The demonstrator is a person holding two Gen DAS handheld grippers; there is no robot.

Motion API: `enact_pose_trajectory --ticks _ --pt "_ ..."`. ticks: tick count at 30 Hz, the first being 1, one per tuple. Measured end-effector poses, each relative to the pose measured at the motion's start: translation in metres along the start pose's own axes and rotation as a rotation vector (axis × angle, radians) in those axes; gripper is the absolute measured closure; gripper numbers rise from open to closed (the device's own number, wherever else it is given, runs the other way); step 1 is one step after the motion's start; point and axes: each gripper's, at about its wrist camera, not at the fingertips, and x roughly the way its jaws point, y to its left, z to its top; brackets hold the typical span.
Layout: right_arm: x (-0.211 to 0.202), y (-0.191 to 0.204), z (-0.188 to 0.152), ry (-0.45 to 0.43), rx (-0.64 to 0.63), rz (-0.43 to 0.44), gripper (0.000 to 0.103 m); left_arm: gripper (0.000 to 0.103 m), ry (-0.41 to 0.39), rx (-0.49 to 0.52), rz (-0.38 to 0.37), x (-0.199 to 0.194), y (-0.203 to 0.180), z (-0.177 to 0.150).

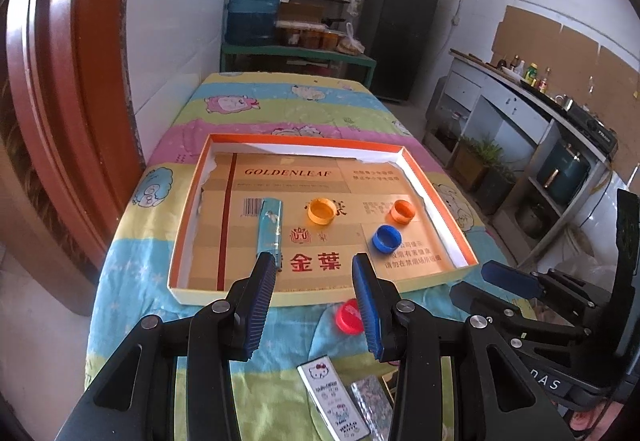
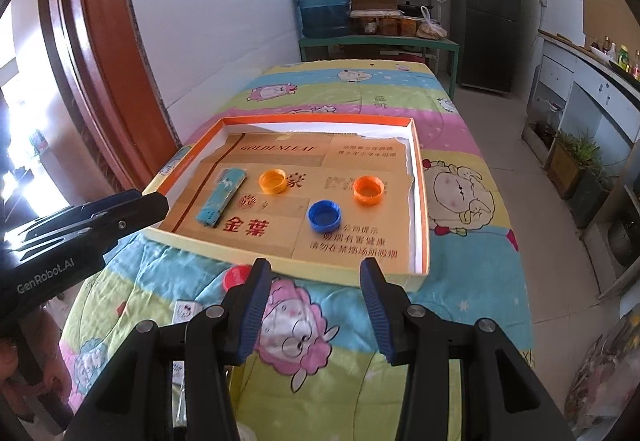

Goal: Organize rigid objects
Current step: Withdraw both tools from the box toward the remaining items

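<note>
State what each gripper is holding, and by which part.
Nothing is held. The left gripper and the right gripper are both open with nothing between the fingers; the red bottle cap lies loose on the blanket.

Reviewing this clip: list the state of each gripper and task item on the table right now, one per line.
left gripper: open, empty.
right gripper: open, empty.
box: open-topped, lying flat on the quilt.
teal lighter: lying flat in box.
yellow cap: in box, open side up.
orange cap: in box, open side up.
blue cap: in box, open side up.
red cap: outside box, on quilt.
Hello Kitty lighter: flat on quilt, outside box.
</note>
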Motion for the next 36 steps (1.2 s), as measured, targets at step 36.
enact_pose_trajectory --ticks 36 --pt "-0.023 0.04 -0.083 0.071 -0.068 0.035 0.057 0.062 0.063 -0.079 0.001 -0.029 0.028 -0.087"
